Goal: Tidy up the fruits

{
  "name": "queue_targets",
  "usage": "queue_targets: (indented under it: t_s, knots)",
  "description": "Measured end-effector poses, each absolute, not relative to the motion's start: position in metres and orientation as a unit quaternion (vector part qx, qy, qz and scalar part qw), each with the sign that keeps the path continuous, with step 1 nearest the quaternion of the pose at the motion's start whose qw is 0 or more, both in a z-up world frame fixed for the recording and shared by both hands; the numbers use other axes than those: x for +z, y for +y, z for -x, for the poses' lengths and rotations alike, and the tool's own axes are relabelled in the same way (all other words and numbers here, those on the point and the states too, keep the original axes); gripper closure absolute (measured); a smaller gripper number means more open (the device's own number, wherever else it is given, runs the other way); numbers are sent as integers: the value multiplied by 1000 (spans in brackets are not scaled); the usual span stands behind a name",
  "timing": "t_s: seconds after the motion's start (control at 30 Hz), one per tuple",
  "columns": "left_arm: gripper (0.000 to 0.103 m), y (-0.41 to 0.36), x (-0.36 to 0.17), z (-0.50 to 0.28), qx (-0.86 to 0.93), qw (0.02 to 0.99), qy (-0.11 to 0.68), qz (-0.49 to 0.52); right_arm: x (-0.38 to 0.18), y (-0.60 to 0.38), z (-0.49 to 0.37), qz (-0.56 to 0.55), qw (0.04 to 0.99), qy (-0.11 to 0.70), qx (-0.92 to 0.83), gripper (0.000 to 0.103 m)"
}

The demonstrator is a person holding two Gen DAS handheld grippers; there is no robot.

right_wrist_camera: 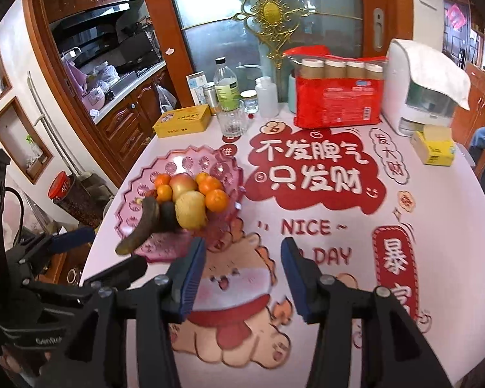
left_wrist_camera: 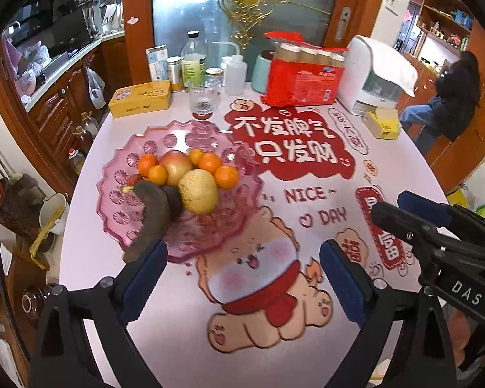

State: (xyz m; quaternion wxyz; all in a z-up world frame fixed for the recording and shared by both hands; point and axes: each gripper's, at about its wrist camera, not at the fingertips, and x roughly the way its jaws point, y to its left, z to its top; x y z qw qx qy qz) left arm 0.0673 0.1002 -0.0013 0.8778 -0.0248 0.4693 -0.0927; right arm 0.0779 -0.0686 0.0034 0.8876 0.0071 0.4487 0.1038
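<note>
Both the left tool (left_wrist_camera: pixel 242 278) and right tool (right_wrist_camera: pixel 242 278) gape empty above the glossy counter (left_wrist_camera: pixel 184 317), near a scalloped pink plastic fruit plate (left_wrist_camera: pixel 119 194) heaped with smooth tangerines (left_wrist_camera: pixel 226 177) and a blackened banana (left_wrist_camera: pixel 152 216).

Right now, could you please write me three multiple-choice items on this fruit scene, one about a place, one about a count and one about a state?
1. Where does the fruit lie?
A. in the pink dish
B. on the yellow tin
C. in the drinking glass

2. How many small oranges show in the dish?
A. two
B. five
C. nine

3. How does the left claw stand?
A. shut on the banana
B. shut on an orange
C. open with nothing in it

Answers:
1 A, since the whole pile sits inside the pink dish.
2 B, since five can be counted around the apple.
3 C, since only the printed table cover shows between its blue pads.
</note>
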Motion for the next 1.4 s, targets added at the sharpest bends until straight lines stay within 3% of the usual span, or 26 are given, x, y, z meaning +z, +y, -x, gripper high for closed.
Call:
queue_targets:
  t_s: [0.23,0.57,1.4]
  knots:
    - [8,64,11,-37,-81,887,454,22,16,-107,-38,5,893,441,83,44]
    - [8,38,18,-1,-44,891,451,28,21,-130,0,17,894,440,88,43]
    - [8,54,32,37,44,902,429,37,30,-112,18,38,894,423,144,43]
